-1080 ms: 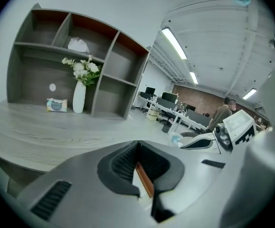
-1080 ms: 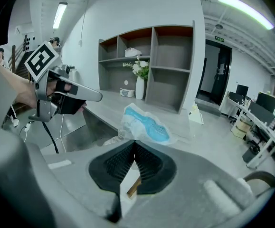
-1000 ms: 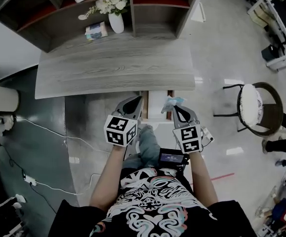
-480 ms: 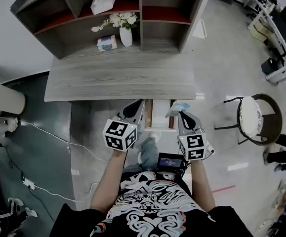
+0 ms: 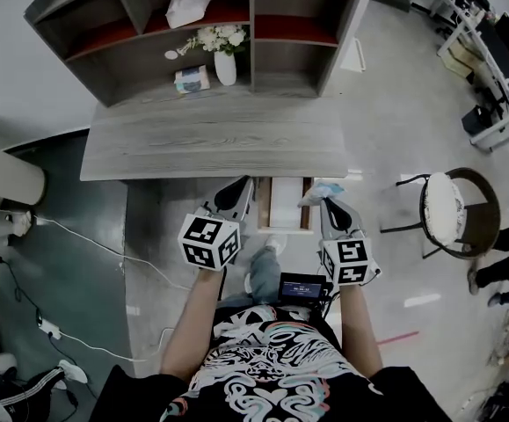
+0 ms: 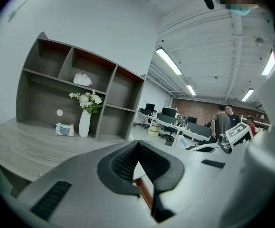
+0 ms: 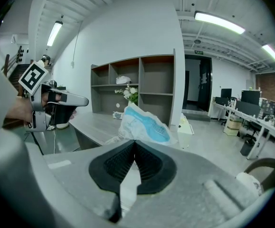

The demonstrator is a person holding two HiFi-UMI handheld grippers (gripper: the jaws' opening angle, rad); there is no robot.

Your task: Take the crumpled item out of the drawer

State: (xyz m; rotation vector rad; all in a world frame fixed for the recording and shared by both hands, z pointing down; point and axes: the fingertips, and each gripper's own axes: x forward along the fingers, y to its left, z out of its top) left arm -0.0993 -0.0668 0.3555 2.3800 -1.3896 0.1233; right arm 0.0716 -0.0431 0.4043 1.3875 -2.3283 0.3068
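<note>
Head view: my right hand-held gripper (image 5: 323, 200) clamps the crumpled item (image 5: 321, 190), open drawer (image 5: 287, 204) to its left; left hand-held gripper (image 5: 242, 186) closed, empty. Removal seems done.

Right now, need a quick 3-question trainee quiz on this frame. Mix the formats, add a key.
1. True or false: the left gripper holds the crumpled item.
2. Pick one. The vase of flowers is: A) upright on the desk; B) tipped on its side; C) held by a gripper.
3. Fill in: the drawer under the desk is ____ (open or closed).

Key
1. False. The right gripper has its fingers shut on it. The left gripper's fingers are together with nothing between them.
2. A.
3. Open.
</note>
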